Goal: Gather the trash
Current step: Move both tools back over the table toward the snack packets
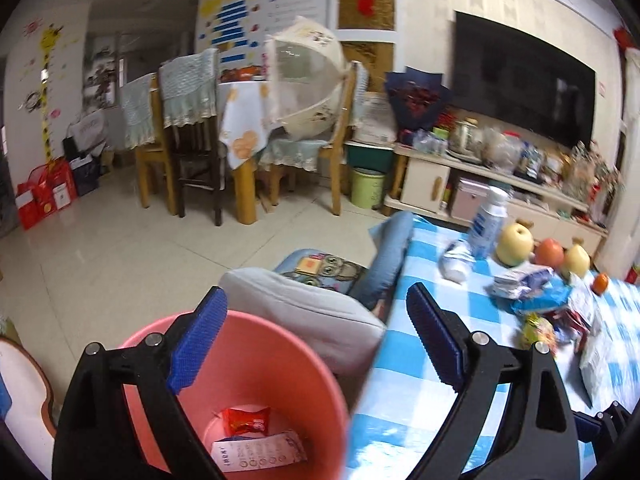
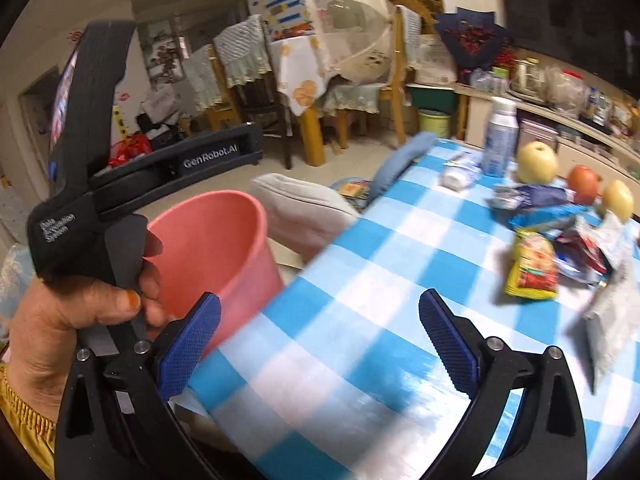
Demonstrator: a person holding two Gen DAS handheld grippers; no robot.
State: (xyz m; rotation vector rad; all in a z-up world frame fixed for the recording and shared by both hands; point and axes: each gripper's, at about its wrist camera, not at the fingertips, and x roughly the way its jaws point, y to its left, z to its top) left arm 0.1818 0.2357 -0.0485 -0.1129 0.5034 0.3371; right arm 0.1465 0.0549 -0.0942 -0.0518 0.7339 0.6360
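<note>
Beside the checked table (image 2: 360,264), pink bin (image 1: 256,376) upright, mouth up, left gripper (image 1: 316,344) and right gripper (image 2: 320,344) fingers spread, empty.

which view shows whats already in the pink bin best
The left wrist view: it looks down into the pink bin, showing a red wrapper and a white printed wrapper at the bottom. The right wrist view shows only its rim and outer wall.

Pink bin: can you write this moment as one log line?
pink bin: two wrappers inside | left gripper: open, empty | right gripper: open, empty | wrappers: on table
</note>
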